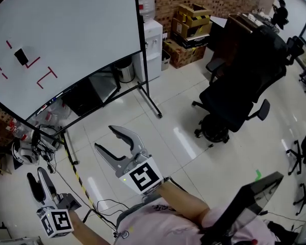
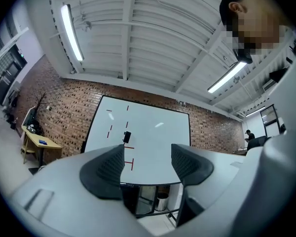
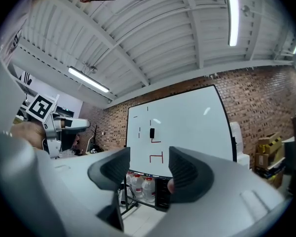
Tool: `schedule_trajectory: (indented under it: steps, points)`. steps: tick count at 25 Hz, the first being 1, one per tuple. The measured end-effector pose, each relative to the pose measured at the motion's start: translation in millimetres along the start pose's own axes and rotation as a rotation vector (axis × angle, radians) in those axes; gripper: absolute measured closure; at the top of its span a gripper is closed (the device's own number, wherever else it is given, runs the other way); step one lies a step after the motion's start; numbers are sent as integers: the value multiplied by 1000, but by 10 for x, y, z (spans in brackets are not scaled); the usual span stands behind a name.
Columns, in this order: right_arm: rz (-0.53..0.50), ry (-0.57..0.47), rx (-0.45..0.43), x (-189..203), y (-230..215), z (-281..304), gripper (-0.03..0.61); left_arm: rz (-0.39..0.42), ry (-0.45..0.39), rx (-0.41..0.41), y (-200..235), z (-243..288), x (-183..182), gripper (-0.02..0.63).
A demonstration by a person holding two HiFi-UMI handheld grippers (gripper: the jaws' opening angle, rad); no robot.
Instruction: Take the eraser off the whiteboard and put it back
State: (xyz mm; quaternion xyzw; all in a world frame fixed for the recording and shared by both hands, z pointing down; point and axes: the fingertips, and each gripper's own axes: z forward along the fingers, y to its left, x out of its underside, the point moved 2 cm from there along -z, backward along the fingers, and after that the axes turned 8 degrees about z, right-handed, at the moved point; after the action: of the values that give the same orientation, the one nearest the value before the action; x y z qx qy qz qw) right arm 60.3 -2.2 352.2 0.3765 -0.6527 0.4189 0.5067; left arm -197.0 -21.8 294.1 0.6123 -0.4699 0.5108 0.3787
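Eraser (image 1: 21,56) clings to whiteboard (image 1: 71,34) at 10 o'clock, likely magnetic, untouched. Left claw (image 1: 35,173) and right claw (image 1: 104,138) both parted, empty, aimed boardward, well apart from it, ready for grasp.

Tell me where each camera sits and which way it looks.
Head view: on the person's head, looking steeply down at the whiteboard and office chair; shows left gripper, right gripper.
Left gripper view: on the left gripper, looking along its open jaws, slightly up at the whiteboard; person's head top right.
Right gripper view: on the right gripper, facing the whiteboard; the left gripper shows at left.
Shared: all three show the eraser on the whiteboard.
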Motion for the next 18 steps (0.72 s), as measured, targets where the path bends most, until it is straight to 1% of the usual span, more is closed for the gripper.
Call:
schedule_trajectory:
  steps: [3,6,8,11,15,18]
  points:
    - [13,0,18,-3,116,-66,336,-19,2,29,22,-119,-4,308]
    - [52,-7,55,0,223,-126,336,-50,5,53,73,-274,-61,308]
    - [53,3,59,22,322,-155,336,-53,-2,66,107,-382,-102,308]
    - [28,22,49,93,510,-203,336,-65,5,103,153,-508,-72,308]
    - [31,40,33,156,687,-302,332,-76,7,125,144,-638,-68,308]
    - [41,23,-1,56,773,-320,301,-108,-20,157,102,-728,-87,308]
